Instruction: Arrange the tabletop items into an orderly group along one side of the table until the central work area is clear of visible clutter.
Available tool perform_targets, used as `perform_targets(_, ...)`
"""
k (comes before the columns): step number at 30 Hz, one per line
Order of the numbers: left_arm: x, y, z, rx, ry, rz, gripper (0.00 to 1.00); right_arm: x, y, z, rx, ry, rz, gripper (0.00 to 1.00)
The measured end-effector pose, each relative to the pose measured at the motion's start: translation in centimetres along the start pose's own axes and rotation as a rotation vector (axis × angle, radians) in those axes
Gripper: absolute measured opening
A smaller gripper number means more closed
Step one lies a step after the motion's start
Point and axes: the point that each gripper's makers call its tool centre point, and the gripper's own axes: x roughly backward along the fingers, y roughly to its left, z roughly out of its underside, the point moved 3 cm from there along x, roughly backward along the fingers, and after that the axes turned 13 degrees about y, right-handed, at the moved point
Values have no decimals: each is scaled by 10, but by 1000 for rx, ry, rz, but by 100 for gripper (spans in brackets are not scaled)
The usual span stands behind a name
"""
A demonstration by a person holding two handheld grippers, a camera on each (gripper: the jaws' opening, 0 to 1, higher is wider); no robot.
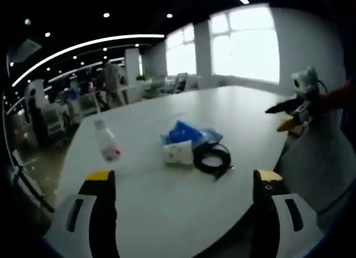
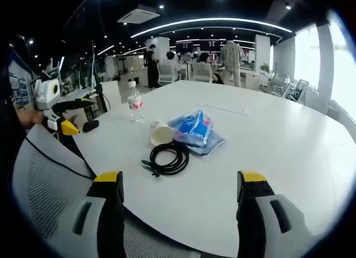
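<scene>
On the white table lie a clear plastic bottle with a red label, a tipped paper cup, a blue plastic bag and a coiled black cable. The left gripper view holds the same bottle, cup, bag and cable. My left gripper is open at the table's near edge, short of the items. My right gripper is open too, over the opposite edge. Each gripper appears in the other's view: the right gripper, the left gripper.
A grey mesh chair back stands under my right gripper, and a pale chair sits at the table's side. Bare table surface stretches beyond the items. People and desks fill the office behind.
</scene>
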Motion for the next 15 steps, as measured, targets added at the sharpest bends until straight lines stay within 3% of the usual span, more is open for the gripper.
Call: perform_targets(15,-1,-3,1,-21,5,10,100,-19,5,-18,11,13,-25,79)
